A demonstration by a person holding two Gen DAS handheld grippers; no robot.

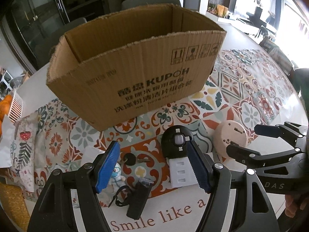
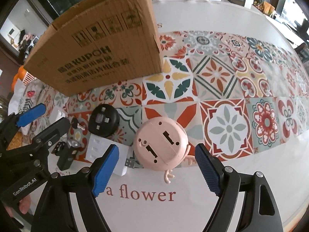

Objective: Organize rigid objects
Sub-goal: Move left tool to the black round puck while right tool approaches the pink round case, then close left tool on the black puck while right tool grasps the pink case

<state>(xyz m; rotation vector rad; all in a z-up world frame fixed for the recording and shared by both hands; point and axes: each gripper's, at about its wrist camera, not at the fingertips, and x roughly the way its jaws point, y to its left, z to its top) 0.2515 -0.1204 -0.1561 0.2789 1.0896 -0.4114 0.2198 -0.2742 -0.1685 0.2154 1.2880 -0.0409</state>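
Observation:
An open cardboard box (image 1: 135,73) stands on the patterned tablecloth (image 1: 241,89). In front of it lie a black round device (image 1: 176,143), a key (image 1: 131,158), a white switch plate (image 1: 181,172), a small black light (image 1: 138,199) and a tiny figure (image 1: 116,174). My left gripper (image 1: 152,168) hangs open above these, touching none. A pink round device (image 2: 160,147) with little pink limbs lies face down, between the blue pads of my open right gripper (image 2: 156,150); the pads stand clear of it on both sides. The left gripper (image 2: 55,114) shows at the left of the right wrist view.
A USB plug (image 2: 130,162) lies beside the pink device. A floral pouch (image 1: 23,141) and a white basket (image 1: 16,104) of oranges sit at the table's left edge. Dark chairs (image 1: 150,2) stand behind the box. The tablecloth (image 2: 251,89) stretches to the right.

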